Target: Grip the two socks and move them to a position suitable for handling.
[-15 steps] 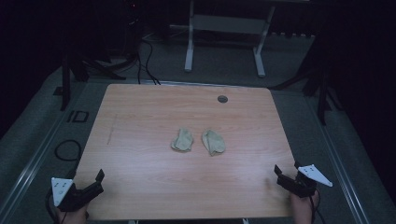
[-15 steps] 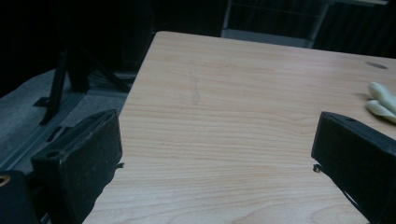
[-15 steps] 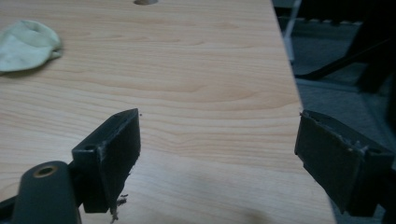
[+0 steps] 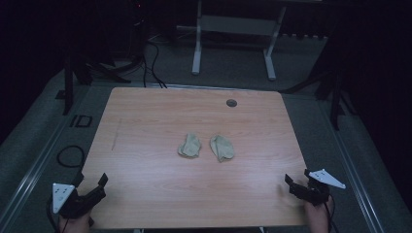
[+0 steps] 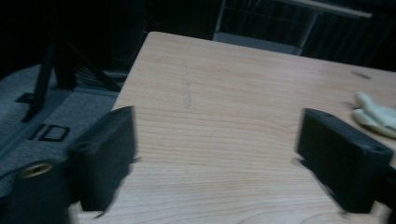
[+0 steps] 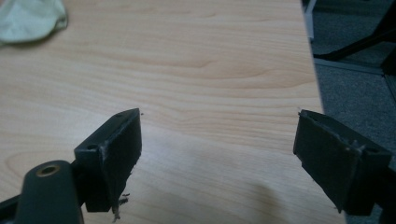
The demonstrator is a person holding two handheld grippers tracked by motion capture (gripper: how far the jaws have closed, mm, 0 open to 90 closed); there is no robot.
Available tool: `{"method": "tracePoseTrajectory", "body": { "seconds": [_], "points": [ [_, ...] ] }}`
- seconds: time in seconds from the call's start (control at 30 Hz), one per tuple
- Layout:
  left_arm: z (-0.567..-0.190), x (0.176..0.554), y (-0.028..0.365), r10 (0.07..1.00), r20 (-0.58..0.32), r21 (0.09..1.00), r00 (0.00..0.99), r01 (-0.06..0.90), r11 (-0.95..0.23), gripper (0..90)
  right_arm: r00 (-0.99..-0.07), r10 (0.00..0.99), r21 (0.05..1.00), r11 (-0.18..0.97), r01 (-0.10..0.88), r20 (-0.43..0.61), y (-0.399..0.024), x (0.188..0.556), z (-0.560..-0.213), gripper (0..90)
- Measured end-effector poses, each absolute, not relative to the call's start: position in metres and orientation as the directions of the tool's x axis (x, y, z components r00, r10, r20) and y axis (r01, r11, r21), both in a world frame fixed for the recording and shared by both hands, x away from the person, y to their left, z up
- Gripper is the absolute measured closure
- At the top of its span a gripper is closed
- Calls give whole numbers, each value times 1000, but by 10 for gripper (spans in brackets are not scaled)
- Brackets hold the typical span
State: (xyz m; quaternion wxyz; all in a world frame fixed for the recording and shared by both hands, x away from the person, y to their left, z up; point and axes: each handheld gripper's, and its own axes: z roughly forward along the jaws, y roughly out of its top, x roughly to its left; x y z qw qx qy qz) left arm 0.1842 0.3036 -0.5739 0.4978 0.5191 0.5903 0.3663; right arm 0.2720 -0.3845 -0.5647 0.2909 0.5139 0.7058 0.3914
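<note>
Socks (image 4: pixel 206 146) untouched; both tongs wide open, empty.

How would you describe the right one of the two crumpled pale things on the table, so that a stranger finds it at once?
Start from the wooden table and go to its middle, where two small crumpled pale green cloth pieces lie side by side, apart from each other. The right cloth piece is the one nearer the right gripper. Unlike the left cloth piece, it lies almost straight below the dark round hole near the far edge.
</note>
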Motion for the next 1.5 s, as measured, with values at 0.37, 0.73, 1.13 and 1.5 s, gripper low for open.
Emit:
{"method": "tracePoseTrajectory", "body": {
  "seconds": [0.37, 0.73, 1.13, 1.5],
  "points": [
    [-572, 184, 297, 985, -164, 945, 59, 295, 140, 126, -414, 910, 836, 213, 506, 19, -368, 278, -561, 142],
    [-566, 179, 294, 968, -230, 889, 96, 426, 169, 13, -551, 830, 791, 276, 546, 91, -330, 298, -556, 134],
    [-565, 180, 282, 969, -186, 895, 163, 434, 99, 14, -590, 798, 765, 306, 568, 119, -286, 323, -547, 137],
    [-566, 183, 272, 973, -132, 899, 188, 437, 37, 14, -626, 773, 759, 346, 551, 102, -236, 357, -539, 196]
  ]
}}
